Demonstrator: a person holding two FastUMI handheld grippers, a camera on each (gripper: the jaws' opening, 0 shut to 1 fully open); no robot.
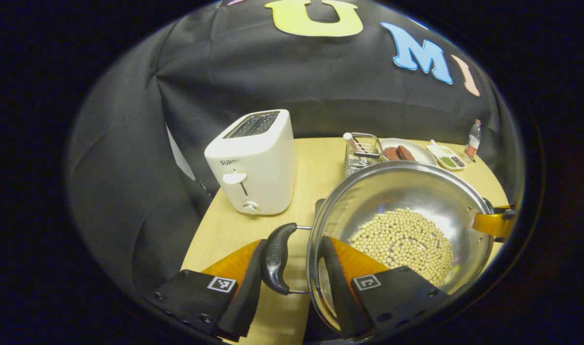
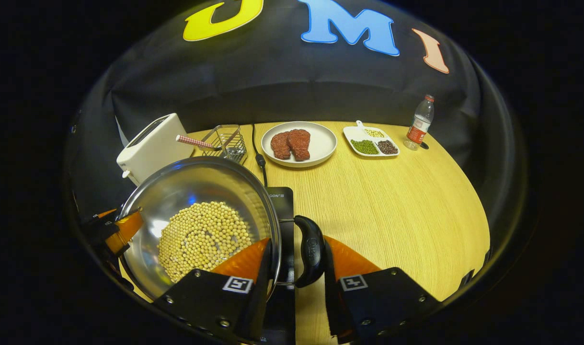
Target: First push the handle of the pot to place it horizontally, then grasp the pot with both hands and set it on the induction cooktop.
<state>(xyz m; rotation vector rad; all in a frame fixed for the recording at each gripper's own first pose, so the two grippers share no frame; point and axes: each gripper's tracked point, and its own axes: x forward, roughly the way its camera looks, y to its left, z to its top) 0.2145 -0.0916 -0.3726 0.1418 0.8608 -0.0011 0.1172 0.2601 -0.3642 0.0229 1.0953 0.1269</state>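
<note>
Closest in the left gripper view, the left tongs (image 1: pixel 292 282) straddle the pot (image 1: pixel 402 201) at its near edge: one finger lies outside the curved black loop handle (image 1: pixel 276 258), the other inside the steel wall, so handle and rim sit clenched between them. Much of the pot's underside is hidden, and its far handle is covered by the other tongs (image 1: pixel 495 223) at the right edge. Pale round beans (image 1: pixel 404 242) lie on the shiny bowl-shaped bottom. Behind stand a smooth white toaster (image 1: pixel 253 160) and a wire basket (image 1: pixel 363 153) on the wood-grain desk (image 1: pixel 315 158). In the right gripper view, the right tongs (image 2: pixel 296 282) likewise clamp the pot (image 2: pixel 200 191) by its near loop handle (image 2: pixel 311 249) and rim. A dark flat cooktop (image 2: pixel 283 199) peeks out beneath the pot, mostly covered. Farther off sit a white plate (image 2: pixel 320 143) and a plastic bottle (image 2: pixel 420 122).
</note>
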